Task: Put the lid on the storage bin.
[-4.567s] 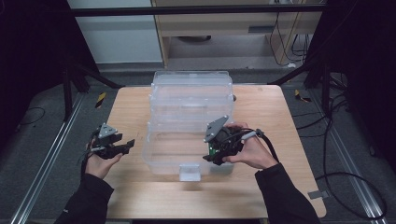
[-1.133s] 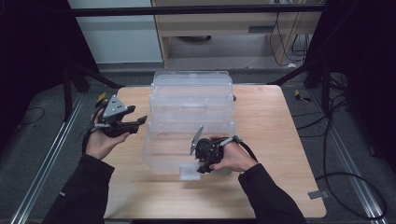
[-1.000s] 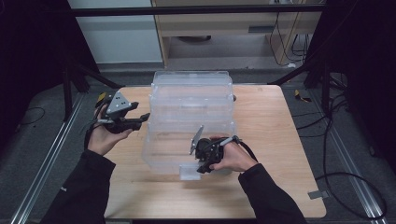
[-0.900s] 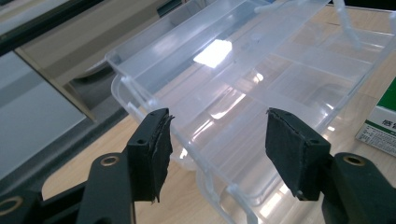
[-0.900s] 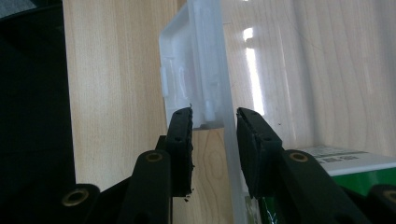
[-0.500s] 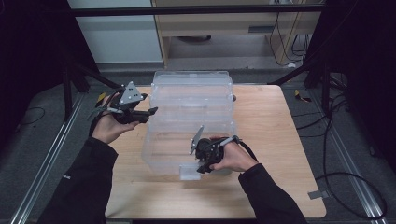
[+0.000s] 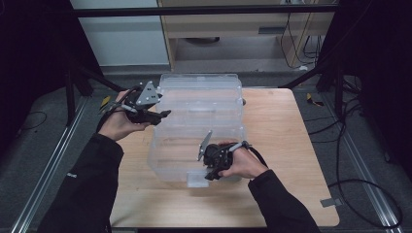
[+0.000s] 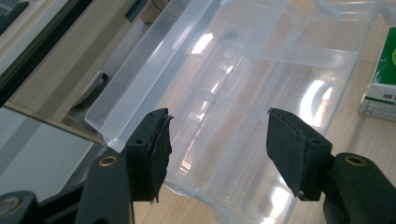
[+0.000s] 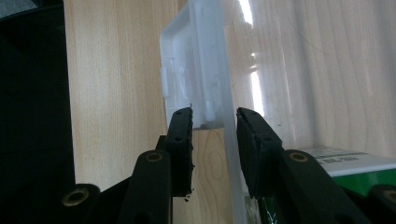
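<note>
Both arms wear black long sleeves (image 7: 92, 179). The left gripper (image 7: 163, 115) and the right gripper (image 7: 210, 175) are black, each topped by a grey three-cornered plate, with a black cable trailing behind the fingers. Each gripper's fingers (image 8: 292, 156) are black, blocky and faced with dark pads, with brass-ringed screw holes just below them.

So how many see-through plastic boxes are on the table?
1: the clear box sits mid-table, lid open at the far side. Others may be hidden.

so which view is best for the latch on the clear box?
The right gripper view: the white latch sits close up at the front wall, right at the right gripper fingers. The high view shows the latch small and pale on the clear box. The left gripper view looks along the box's far rim.
</note>
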Motion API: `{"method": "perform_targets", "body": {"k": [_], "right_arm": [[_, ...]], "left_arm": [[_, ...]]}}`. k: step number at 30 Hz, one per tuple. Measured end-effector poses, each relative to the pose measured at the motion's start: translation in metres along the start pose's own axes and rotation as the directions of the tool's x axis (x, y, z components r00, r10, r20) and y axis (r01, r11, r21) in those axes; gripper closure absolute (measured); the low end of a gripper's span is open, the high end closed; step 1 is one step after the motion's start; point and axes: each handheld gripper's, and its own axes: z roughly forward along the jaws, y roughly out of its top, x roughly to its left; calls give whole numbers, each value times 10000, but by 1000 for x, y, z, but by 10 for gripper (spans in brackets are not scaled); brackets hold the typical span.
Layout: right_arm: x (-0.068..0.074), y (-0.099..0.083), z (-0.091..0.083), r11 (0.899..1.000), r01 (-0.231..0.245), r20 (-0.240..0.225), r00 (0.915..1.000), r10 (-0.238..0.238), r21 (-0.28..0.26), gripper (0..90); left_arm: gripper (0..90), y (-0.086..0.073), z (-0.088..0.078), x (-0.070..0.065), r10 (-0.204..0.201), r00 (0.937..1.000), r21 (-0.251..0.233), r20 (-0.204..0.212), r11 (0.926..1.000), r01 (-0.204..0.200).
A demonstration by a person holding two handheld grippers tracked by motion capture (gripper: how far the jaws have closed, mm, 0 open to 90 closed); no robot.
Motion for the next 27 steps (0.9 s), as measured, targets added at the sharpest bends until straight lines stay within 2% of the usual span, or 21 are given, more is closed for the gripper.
{"method": "perform_targets", "body": {"k": [1,2,7,11,14,17,23,27], "right_arm": [[0,0,0,10000,6,-3,10000,-6,-2,673],[0,0,0,10000,-31,-30,10000,31,-13,674],[0,0,0,10000,10,-41,10000,-10,-50,674],[0,0,0,10000,5,-14,10000,-5,-25,674],[0,0,0,10000,20,-42,10000,-21,-39,674],[0,0,0,10000,4,-12,10000,-4,-28,674],[0,0,0,10000,46,-18,10000,-46,-33,674],[0,0,0,10000,59,-17,10000,-59,-40,674]], "left_arm": [[390,1,3,-1,22,10000,-83,-1,10000,-22],[389,2,3,1,220,9997,137,43,9997,-221],[389,7,11,4,537,9984,336,176,9980,-543],[391,10,17,6,1048,9943,638,206,9923,-1060],[398,13,22,5,1004,9945,665,294,9925,-1022],[404,17,27,7,1419,9894,845,294,9860,-1439],[419,22,38,7,1921,9803,1279,455,9721,-1965],[430,25,44,4,2307,9717,1458,504,9608,-2357]]}}
